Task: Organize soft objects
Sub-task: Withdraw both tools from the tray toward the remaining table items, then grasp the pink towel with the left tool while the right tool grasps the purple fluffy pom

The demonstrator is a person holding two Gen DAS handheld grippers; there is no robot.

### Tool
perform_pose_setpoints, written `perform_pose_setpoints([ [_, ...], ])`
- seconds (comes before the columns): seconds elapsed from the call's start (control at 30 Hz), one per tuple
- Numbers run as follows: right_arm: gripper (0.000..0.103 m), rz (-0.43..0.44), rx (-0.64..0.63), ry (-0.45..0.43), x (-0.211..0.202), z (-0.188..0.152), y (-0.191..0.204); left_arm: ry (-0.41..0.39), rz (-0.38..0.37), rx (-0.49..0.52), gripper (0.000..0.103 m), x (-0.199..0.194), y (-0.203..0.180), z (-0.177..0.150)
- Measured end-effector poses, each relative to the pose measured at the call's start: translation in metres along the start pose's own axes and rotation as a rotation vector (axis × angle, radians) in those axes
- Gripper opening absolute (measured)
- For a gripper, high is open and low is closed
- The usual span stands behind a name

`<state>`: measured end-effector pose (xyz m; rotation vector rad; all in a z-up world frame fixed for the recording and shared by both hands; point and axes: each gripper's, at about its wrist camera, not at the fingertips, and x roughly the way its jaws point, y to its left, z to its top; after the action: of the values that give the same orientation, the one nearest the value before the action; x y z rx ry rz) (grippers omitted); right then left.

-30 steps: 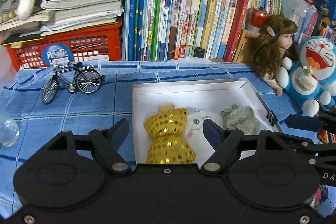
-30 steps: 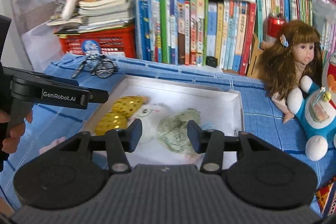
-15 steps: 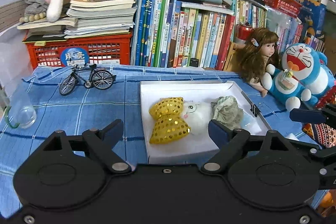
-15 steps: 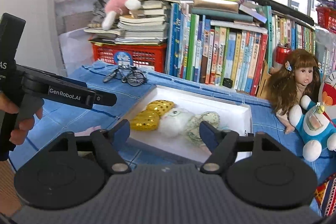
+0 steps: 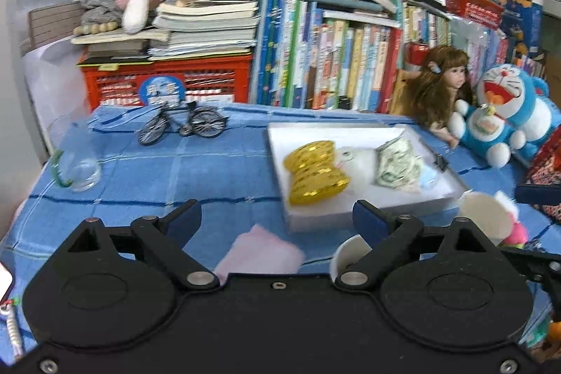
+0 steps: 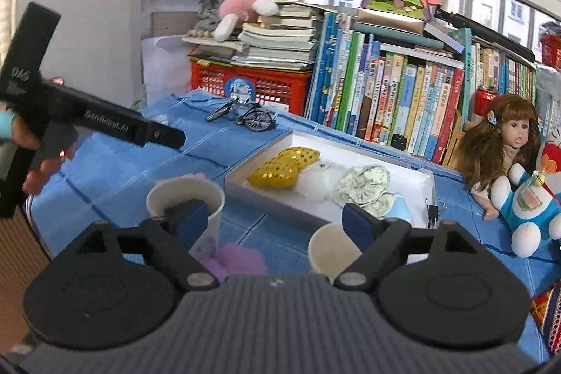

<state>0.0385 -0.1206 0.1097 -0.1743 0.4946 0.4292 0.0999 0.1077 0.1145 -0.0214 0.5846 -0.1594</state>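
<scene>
- Left wrist view: we hold the left gripper [image 5: 277, 216] with its fingers spread apart and nothing between them, raised above the blue checked cloth [image 5: 157, 170].
- The white tray [image 5: 350, 219], our landmark, lies ahead and to the right of the gripper. It holds the gold sequin bow [image 5: 315, 172] at its left end, a white plush [image 5: 357, 158] in the middle and a green patterned cloth piece [image 5: 398, 163] to the right, all three touching.
- A pink cloth [image 5: 259, 251] lies on the table near the tray's front edge, just ahead of the gripper and between its fingers' lines.
- We judge the step in hand to be selection of the next soft item; the pink cloth looks like the nearest candidate, and the next move calls for lowering the open fingers onto it.
- Right wrist view: we hold the right gripper [image 6: 270, 226] with its fingers likewise apart and empty.
- Two paper cups [image 6: 186, 202] [image 6: 331, 249] stand before the tray's near edge; a purple fluffy item [image 6: 238, 260] lies between them, just under the gripper.
- The left gripper's body [image 6: 105, 125] hangs left of the tray.
</scene>
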Motion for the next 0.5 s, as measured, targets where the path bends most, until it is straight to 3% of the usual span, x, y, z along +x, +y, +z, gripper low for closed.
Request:
perform_pose_setpoints([
  [0.2,0.099,0.032,-0.085,-0.005,-0.003,-0.019,0.015,0.008,0.025,-0.040,0.092,0.006,0.022,-0.024],
  [0.5,0.100,0.078,-0.197,0.053,0.012,-0.043,0.040,0.072,0.022,-0.119,0.091,0.037,0.045,-0.053],
])
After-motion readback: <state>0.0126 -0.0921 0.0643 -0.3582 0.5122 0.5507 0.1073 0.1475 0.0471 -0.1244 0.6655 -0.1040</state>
